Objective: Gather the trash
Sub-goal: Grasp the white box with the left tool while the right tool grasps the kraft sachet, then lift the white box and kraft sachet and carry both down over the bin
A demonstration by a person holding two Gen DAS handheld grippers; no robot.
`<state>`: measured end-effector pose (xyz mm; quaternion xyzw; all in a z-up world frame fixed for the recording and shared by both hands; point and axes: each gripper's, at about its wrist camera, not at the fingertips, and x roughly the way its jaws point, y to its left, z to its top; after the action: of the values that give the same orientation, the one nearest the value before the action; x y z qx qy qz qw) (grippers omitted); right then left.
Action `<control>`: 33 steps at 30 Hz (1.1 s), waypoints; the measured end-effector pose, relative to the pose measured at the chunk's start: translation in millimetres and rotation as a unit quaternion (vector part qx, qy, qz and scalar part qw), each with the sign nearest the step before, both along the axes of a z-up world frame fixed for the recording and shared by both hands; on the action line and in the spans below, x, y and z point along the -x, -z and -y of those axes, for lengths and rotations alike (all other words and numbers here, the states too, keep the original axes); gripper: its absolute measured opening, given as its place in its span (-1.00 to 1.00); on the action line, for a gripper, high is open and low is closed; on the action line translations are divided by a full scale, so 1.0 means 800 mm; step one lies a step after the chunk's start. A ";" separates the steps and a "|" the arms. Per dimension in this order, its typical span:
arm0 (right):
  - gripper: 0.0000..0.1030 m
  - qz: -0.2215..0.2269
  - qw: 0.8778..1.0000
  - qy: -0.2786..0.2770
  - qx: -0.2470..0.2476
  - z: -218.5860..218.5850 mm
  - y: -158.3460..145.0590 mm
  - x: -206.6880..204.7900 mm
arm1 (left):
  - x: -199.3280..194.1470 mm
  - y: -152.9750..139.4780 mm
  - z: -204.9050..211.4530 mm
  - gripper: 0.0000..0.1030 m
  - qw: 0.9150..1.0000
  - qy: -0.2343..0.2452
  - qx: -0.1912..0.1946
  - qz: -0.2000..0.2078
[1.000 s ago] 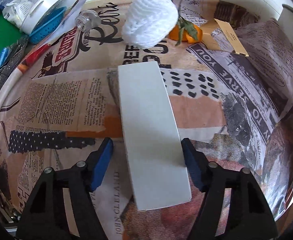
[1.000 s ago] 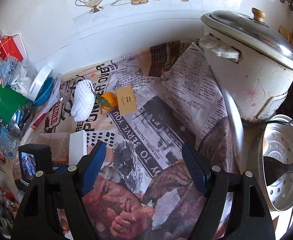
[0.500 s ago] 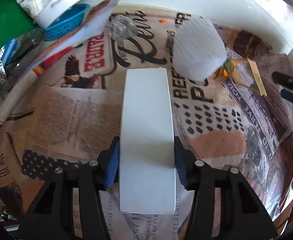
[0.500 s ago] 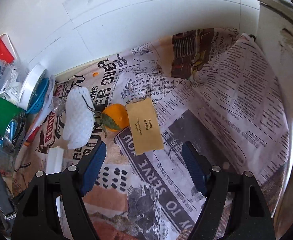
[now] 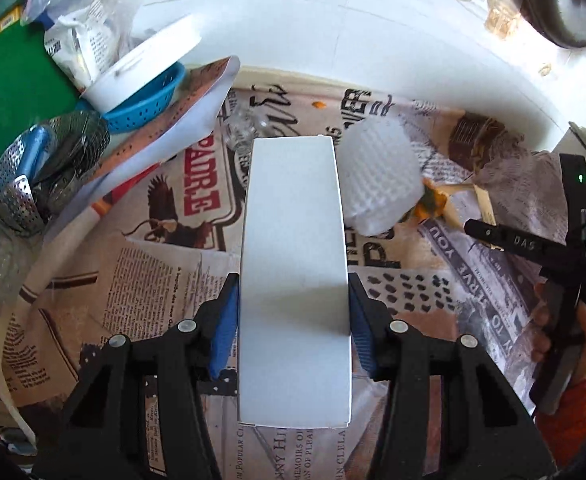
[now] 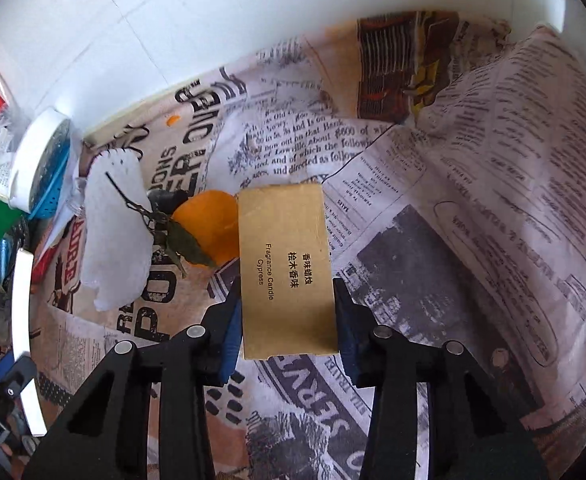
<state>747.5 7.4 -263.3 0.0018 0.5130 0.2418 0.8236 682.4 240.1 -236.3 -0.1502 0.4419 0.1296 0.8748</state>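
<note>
Underneath, newsprint cloth (image 6: 473,208) covers the counter. Over it, the left gripper (image 5: 293,320) clamps a long white box (image 5: 293,272), its blue pads pressed to both long sides. A white foam net (image 6: 113,236) lies left of an orange (image 6: 209,228); the orange touches the tan candle box (image 6: 285,268). That box sits between the right gripper (image 6: 287,320) jaws, which have just been closing: the left pad touches its edge, the right pad is at the other edge, contact uncertain.
</note>
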 end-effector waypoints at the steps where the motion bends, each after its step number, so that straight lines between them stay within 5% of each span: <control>1: -0.28 0.006 1.000 0.002 -0.003 0.005 -0.005 0.004 | 0.001 -0.006 0.004 -0.03 1.000 0.003 -0.001 0.005; 11: -0.29 0.084 0.995 0.023 -0.045 0.093 -0.097 0.068 | 0.020 -0.085 0.073 -0.03 0.997 0.019 -0.010 0.074; 22: -0.29 0.191 0.978 0.008 -0.082 0.189 -0.209 0.170 | 0.109 -0.184 0.181 -0.03 0.986 0.017 -0.039 0.161; 33: -0.29 0.227 0.968 0.003 -0.106 0.227 -0.260 0.267 | 0.193 -0.228 0.218 -0.03 0.979 0.039 -0.051 0.192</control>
<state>534.2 -174.3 -55.6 0.0356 0.2835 0.2865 0.9145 528.2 65.6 -53.9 -0.1100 0.2635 0.0870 0.9544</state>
